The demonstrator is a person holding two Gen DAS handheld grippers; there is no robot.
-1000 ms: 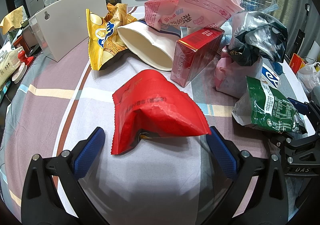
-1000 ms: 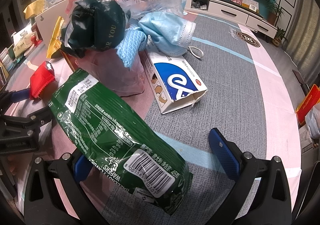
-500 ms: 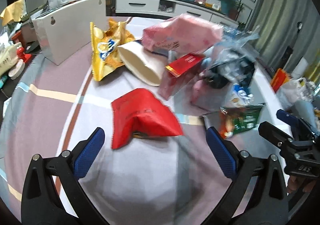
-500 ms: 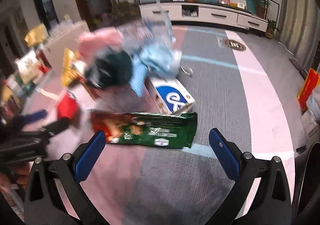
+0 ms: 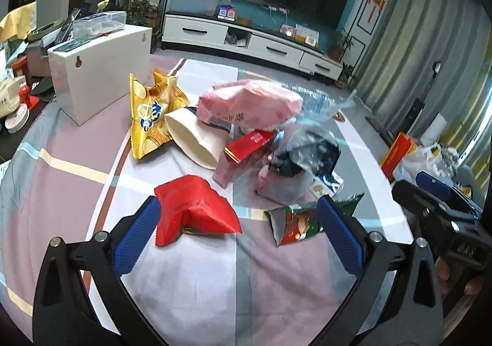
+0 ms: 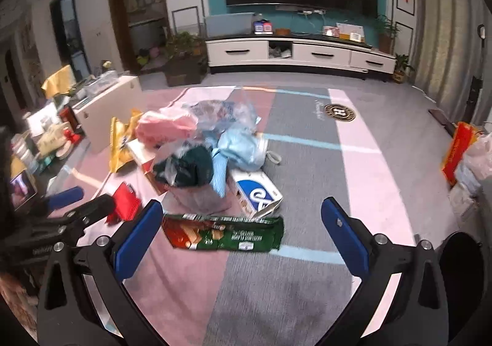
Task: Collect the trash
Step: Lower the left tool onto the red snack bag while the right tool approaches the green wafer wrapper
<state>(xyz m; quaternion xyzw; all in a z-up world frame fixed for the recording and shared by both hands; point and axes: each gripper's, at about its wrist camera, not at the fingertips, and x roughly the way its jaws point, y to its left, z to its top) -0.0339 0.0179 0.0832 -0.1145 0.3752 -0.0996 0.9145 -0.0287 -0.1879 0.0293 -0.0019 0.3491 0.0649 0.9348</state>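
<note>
My left gripper [image 5: 236,235] hangs wide open with nothing between its blue pads; the red snack bag [image 5: 192,214] lies on the striped cloth [image 5: 190,290] just ahead of it, its left edge close against the left pad, though I cannot tell whether they touch. My right gripper [image 6: 243,232] is also spread wide and empty. The green wafer wrapper [image 6: 224,233] lies flat across the cloth in front of it, between the line of the two pads, apart from both.

Behind the wrapper sits the main heap of trash: a white and blue box [image 6: 256,192] lying on its side, a clear bag stuffed with dark green material [image 6: 184,171], a pale blue face mask [image 6: 240,147] on top and a pink packet [image 6: 166,127] further back. From the left wrist view I also see a red carton [image 5: 243,155] leaning against the heap, a white paper cup [image 5: 193,140] on its side beside it, and a yellow chip bag [image 5: 147,118] touching the cup's left side. A white cabinet [image 5: 101,69] stands well to the left at the cloth's edge.

In the right wrist view the left gripper's black frame reaches in from the left near the red bag
</note>
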